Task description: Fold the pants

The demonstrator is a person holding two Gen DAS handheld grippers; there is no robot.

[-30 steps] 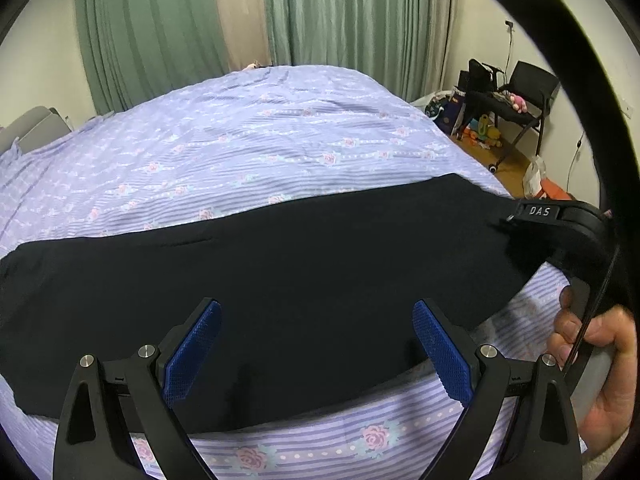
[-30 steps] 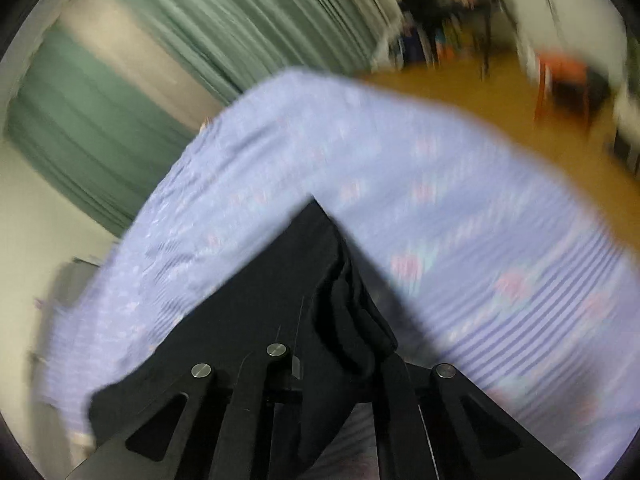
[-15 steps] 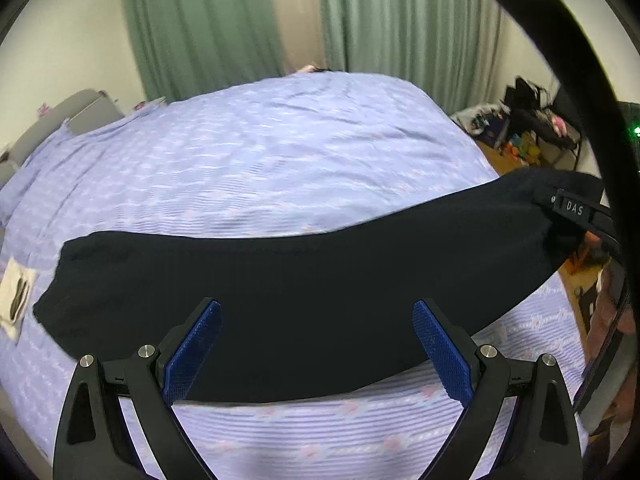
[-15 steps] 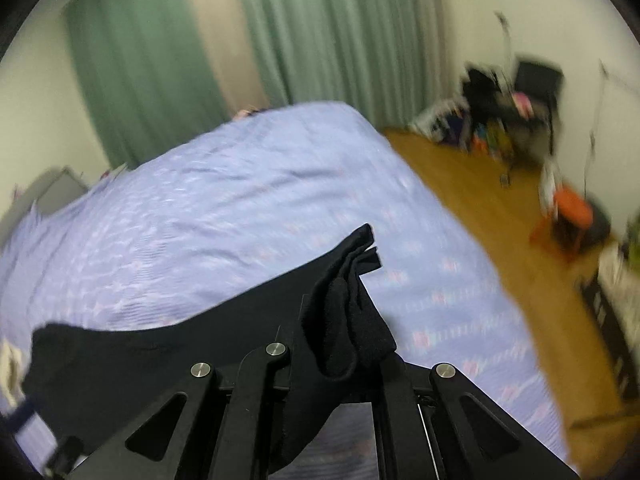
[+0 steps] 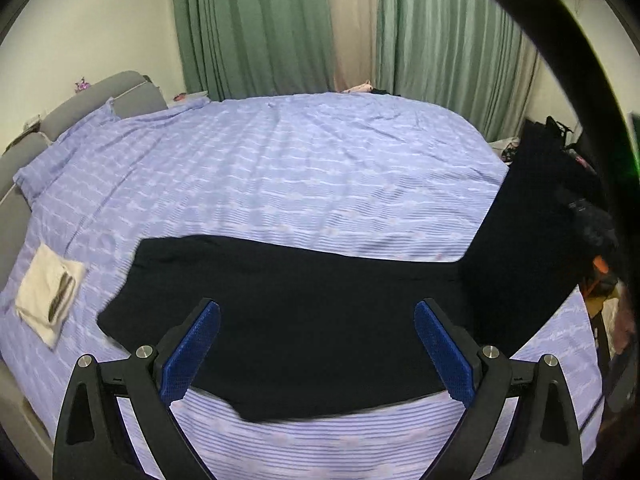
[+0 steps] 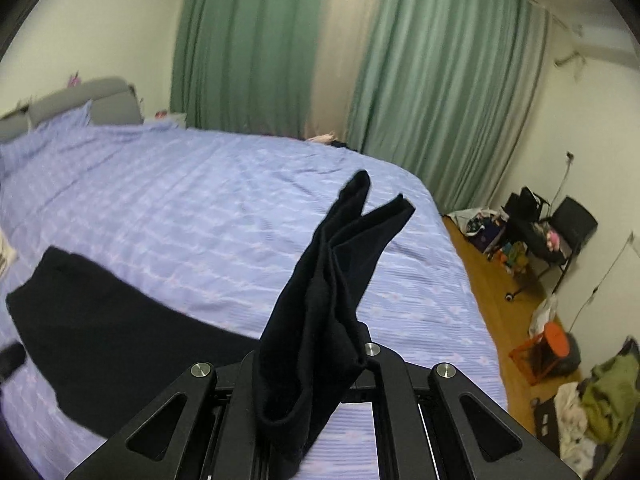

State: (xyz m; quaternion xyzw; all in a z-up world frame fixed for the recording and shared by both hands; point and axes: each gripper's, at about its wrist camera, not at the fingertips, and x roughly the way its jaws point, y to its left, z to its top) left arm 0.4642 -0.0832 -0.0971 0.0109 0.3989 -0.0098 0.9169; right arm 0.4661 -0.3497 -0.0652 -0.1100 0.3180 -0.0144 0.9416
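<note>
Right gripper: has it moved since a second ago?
Yes. The right gripper, shut on the black pants, has risen; the end that lay flat now rises up against the striped bedsheet.

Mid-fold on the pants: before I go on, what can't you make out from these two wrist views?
- Right gripper pads: right view, covered by the bunched pants it clamps.
- Raised pants end: left view, lost in the dark right edge, so the right gripper's hold can't be made out there.
- Left gripper: open; its height over the pants is unclear.
- Item on the white cloth: left view, too small.
</note>
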